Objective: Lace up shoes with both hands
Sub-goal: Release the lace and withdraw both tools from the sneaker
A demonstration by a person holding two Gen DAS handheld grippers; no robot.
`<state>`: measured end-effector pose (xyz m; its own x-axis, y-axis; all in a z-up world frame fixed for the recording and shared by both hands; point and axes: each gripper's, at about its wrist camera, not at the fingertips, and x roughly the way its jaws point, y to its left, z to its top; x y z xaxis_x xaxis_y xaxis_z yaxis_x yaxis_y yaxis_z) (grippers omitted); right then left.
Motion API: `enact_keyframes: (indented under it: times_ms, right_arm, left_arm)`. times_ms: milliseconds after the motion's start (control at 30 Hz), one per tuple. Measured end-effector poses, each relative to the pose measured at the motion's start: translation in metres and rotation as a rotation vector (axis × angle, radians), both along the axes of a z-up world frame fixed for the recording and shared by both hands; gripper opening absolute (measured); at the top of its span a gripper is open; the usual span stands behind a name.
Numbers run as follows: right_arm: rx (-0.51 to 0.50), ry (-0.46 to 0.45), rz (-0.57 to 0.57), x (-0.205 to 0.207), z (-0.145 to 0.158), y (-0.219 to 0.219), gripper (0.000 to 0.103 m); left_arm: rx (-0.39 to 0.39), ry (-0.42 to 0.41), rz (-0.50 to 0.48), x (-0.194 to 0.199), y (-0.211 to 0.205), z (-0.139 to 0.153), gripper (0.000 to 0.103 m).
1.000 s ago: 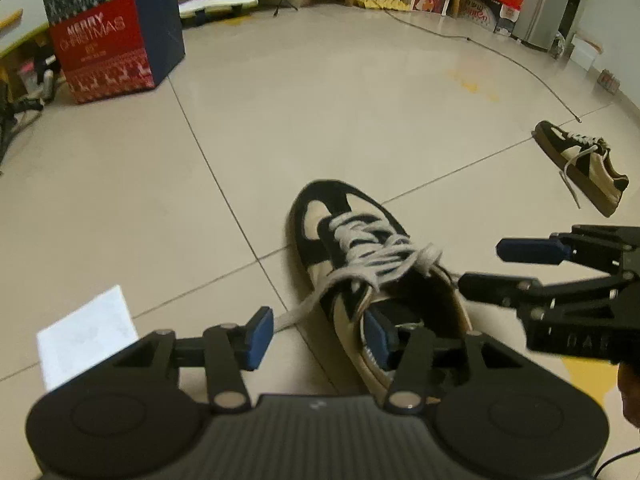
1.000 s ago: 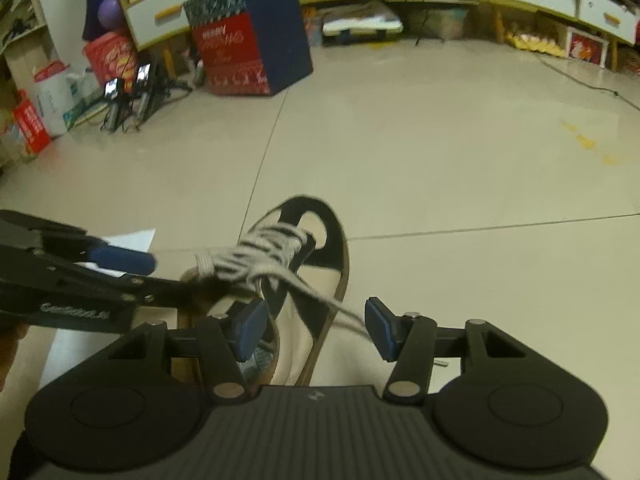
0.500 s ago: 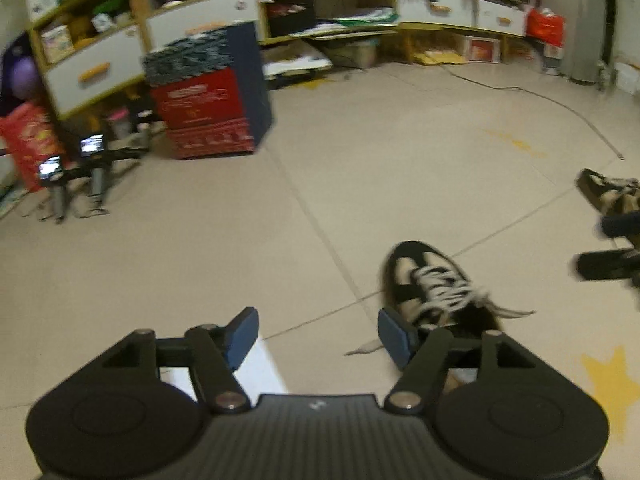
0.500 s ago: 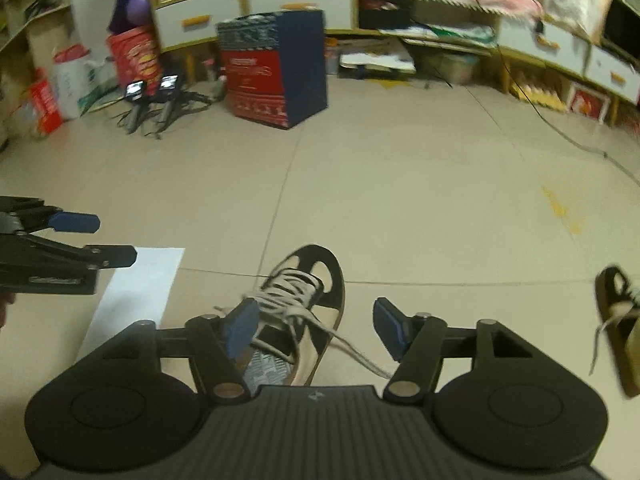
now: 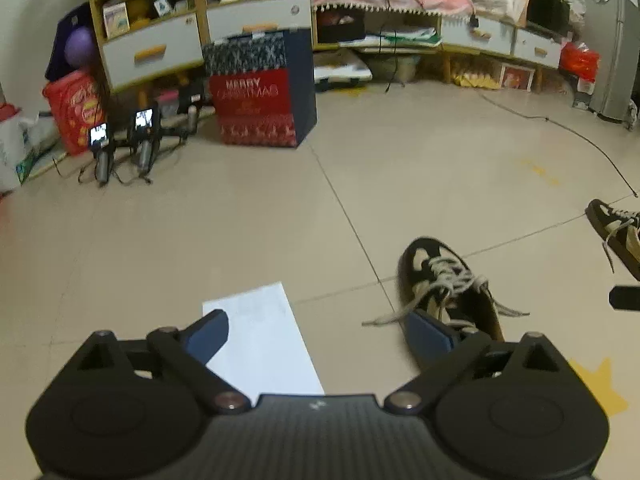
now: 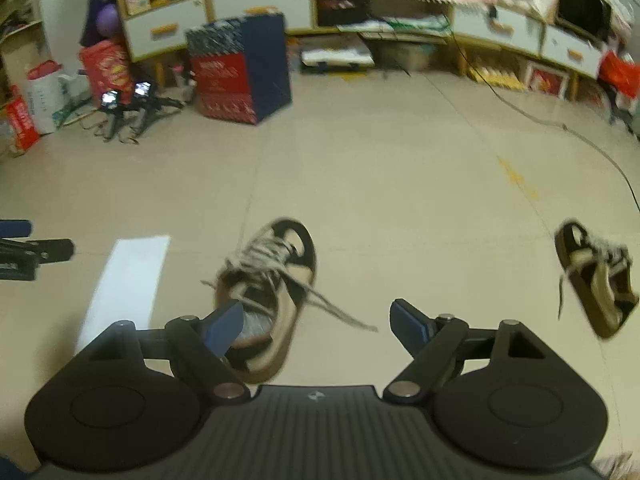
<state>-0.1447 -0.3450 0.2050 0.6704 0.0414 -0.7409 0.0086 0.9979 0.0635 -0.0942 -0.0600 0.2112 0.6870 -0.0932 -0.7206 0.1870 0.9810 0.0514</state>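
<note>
Left gripper (image 5: 316, 338) jaws opening, nothing between them; right gripper (image 6: 316, 326) jaws spread wide, empty. Both hang above the floor (image 5: 200, 240), likely clear of the laces because the knot looks finished. Near shoe (image 5: 448, 284) sits on the tiles just ahead, laces (image 5: 452, 276) crossed, loose ends trailing either side. White paper (image 5: 264, 340) lies beside it. Second shoe (image 6: 596, 276) well apart to the right, lace dangling, probably next. Further back: Christmas box (image 5: 260, 88), cable (image 5: 580, 140) across beige tiles, cluttered shelves (image 5: 152, 40) along the wall.
</note>
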Motion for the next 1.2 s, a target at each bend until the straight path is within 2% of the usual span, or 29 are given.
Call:
enact_keyframes:
  times_ms: [100, 200, 300, 467, 667, 767, 867, 900, 1033, 1200]
  right_arm:
    - [-0.005, 0.077, -0.048, 0.008, -0.027, -0.004, 0.084]
    - [-0.006, 0.114, -0.066, 0.017, -0.057, -0.004, 0.084]
    - [0.0, 0.144, -0.082, 0.029, -0.088, -0.007, 0.084]
    - [-0.004, 0.192, -0.093, 0.05, -0.141, -0.015, 0.083]
    - [0.028, 0.172, -0.108, 0.075, -0.173, -0.025, 0.083]
    - [-0.023, 0.146, -0.119, 0.088, -0.184, -0.021, 0.089]
    - [-0.048, 0.082, -0.106, 0.095, -0.19, -0.015, 0.097]
    - [-0.048, 0.062, -0.103, 0.097, -0.192, -0.015, 0.102]
    - [-0.052, -0.011, -0.113, 0.102, -0.197, -0.021, 0.103]
    - [-0.057, -0.054, -0.212, 0.117, -0.198, -0.021, 0.103]
  left_arm:
    - [-0.023, 0.02, 0.028, 0.006, -0.001, -0.018, 0.1]
    - [-0.044, 0.074, 0.043, 0.017, -0.002, -0.043, 0.1]
    - [-0.04, 0.105, 0.035, 0.03, -0.005, -0.071, 0.1]
    - [0.012, 0.148, 0.032, 0.052, -0.009, -0.115, 0.1]
    - [0.012, 0.141, 0.056, 0.083, -0.013, -0.145, 0.1]
    - [0.034, 0.128, 0.059, 0.094, -0.018, -0.158, 0.1]
    - [0.043, 0.124, 0.051, 0.105, -0.021, -0.168, 0.1]
    - [0.037, 0.123, 0.049, 0.108, -0.021, -0.171, 0.1]
    - [0.011, 0.133, 0.063, 0.118, -0.017, -0.187, 0.102]
    - [-0.025, 0.06, 0.078, 0.12, -0.012, -0.194, 0.103]
